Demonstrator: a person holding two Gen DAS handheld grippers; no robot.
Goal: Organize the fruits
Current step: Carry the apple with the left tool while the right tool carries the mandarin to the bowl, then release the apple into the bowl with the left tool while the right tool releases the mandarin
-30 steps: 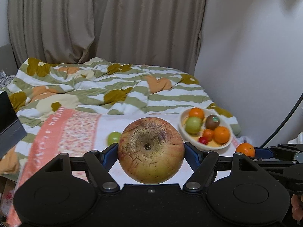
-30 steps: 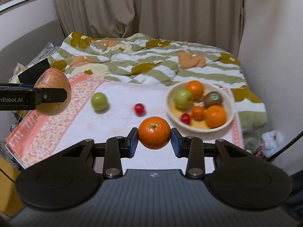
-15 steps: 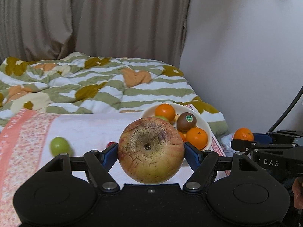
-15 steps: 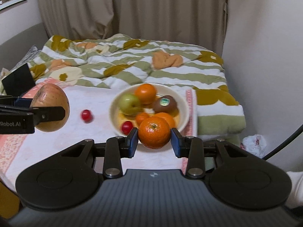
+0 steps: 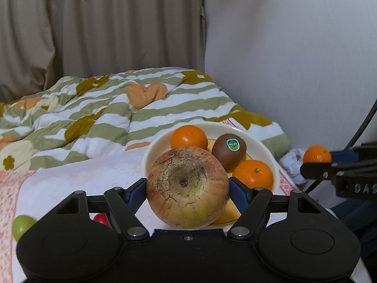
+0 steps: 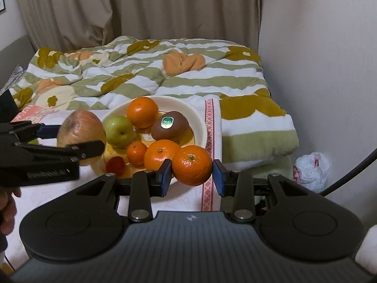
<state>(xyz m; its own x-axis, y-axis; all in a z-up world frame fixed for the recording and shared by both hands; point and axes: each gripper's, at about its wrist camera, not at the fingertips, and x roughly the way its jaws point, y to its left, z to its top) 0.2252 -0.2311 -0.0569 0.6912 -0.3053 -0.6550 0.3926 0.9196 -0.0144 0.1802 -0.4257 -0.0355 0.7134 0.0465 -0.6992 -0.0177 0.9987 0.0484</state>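
Observation:
My left gripper [image 5: 187, 189] is shut on a large reddish-yellow apple [image 5: 187, 187] and holds it over the near left rim of the cream bowl [image 5: 259, 136]. The apple also shows in the right wrist view [image 6: 80, 132]. My right gripper [image 6: 191, 173] is shut on an orange mandarin [image 6: 192, 165] just over the bowl's [image 6: 186, 108] near right rim. The bowl holds two oranges [image 6: 142, 112], a kiwi [image 6: 169, 125], a green apple [image 6: 118, 131], a small mandarin [image 6: 136, 152] and a red fruit [image 6: 115, 166].
A green fruit [image 5: 22, 226] and a small red fruit [image 5: 100, 218] lie on the white cloth [image 5: 70, 176] left of the bowl. A striped duvet [image 6: 141, 70] lies behind. A wall [image 6: 318, 59] and a white plastic bag [image 6: 311, 167] are to the right.
Both grippers have moved closer to the bowl with their fruit; the apple now hangs at its left rim and the mandarin at its near right rim.

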